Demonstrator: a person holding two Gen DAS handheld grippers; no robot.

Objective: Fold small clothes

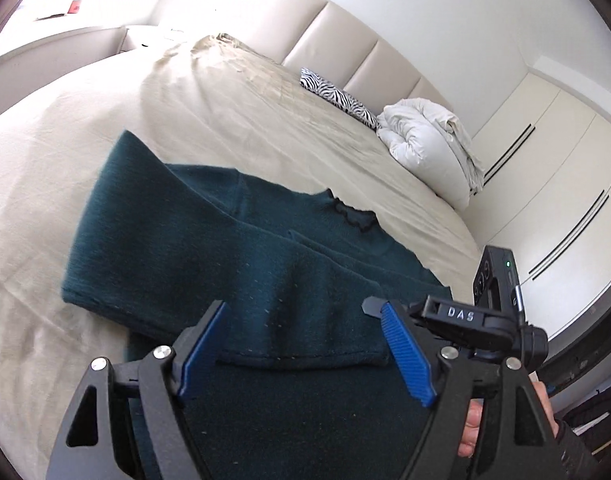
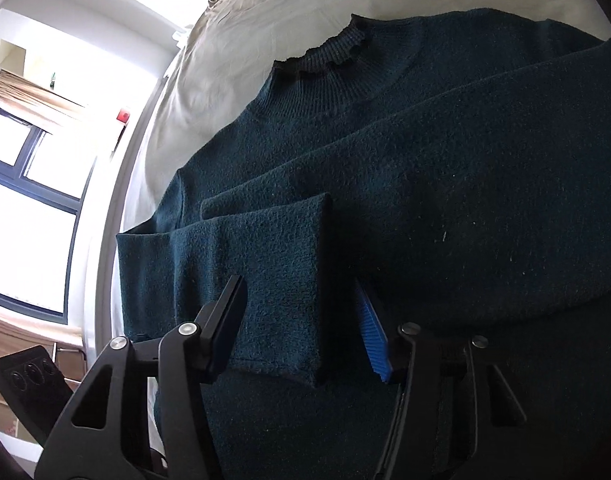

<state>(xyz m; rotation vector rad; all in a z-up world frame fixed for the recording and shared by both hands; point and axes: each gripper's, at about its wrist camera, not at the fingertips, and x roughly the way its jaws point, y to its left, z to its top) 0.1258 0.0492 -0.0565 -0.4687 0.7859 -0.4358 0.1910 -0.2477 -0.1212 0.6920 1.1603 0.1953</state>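
While the left hand-held gripper (image 1: 303,344) hovered over the dark green sweater (image 1: 241,248), its two blue pads stood spread wide, with knit fabric showing between them but neither pad pressing on it. At about 3 o'clock from it, part of the right hand-held gripper entered the left wrist view, with a person's hand (image 1: 471,428) gripping a handle at 4 o'clock.

In the right wrist view, the right hand-held gripper (image 2: 301,320) sat low over the sweater (image 2: 445,168), jaws partly spread. A folded sleeve cuff (image 2: 281,280) lay between the pads; whether they pinched it could not be told.

The sweater lay flat on a bed (image 1: 65,152) covered with a cream sheet, sleeves folded across the body, the ribbed collar (image 2: 325,56) toward 12 o'clock. Farther out in the left wrist view, a white duvet bundle (image 1: 425,140) and a zebra-print pillow (image 1: 337,94) rested near a padded headboard (image 1: 345,40) at 1 o'clock.
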